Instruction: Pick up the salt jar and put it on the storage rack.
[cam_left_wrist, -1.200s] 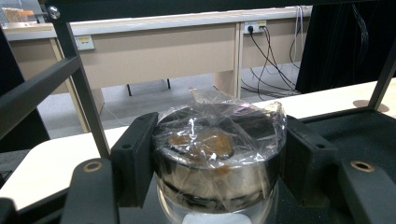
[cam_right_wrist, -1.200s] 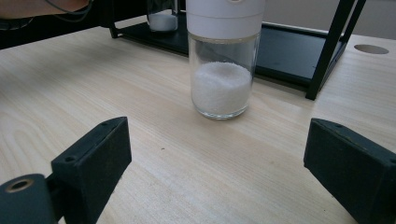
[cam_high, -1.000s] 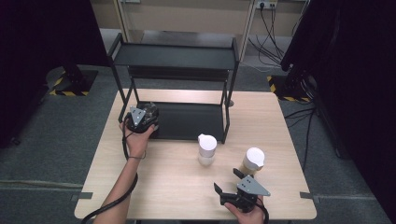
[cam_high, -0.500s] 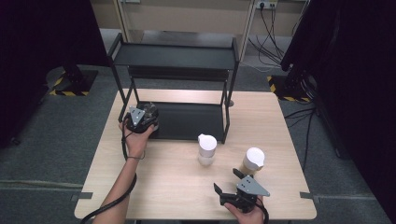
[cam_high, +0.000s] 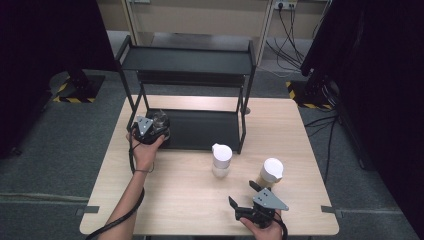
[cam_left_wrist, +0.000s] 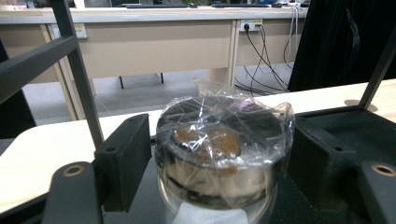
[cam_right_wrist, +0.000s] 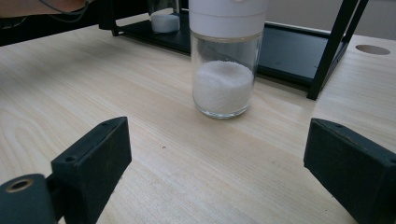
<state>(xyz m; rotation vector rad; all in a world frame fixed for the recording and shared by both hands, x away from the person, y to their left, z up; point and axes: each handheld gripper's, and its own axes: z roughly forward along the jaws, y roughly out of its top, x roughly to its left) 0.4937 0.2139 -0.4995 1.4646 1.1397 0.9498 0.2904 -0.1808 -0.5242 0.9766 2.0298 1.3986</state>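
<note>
A: Two grippers are in your hands. Your left gripper (cam_high: 157, 126) sits at the front left corner of the black rack (cam_high: 187, 61), over its lower shelf (cam_left_wrist: 336, 122).

B: What is between its jaws?

A: A round jar wrapped in clear film (cam_left_wrist: 223, 150), standing upright on that lower shelf. Your jaws have just been opening. In the left gripper view the black pads (cam_left_wrist: 125, 158) stand a little off the wrap on both sides, so the jar is between them but you are not pressing on it.

B: And my right hand?

A: Your right gripper (cam_high: 243, 195) is low at the near edge of the wooden table (cam_high: 185, 200), jaws wide apart with nothing in them. They point toward a glass jar with a white cap (cam_right_wrist: 226, 56), part filled with white grains, which stands upright on the bare table ahead, well clear of the pads.

B: Where does that jar stand against the rack?

A: Just in front of the rack's front right post (cam_high: 243, 117), near it but apart. A second white-capped jar (cam_high: 270, 173) with tan contents stands to the right, between the first jar and your right gripper as the high view shows it.

B: Are the two grippers close?

A: No, they are well apart, at opposite sides of the table.
</note>
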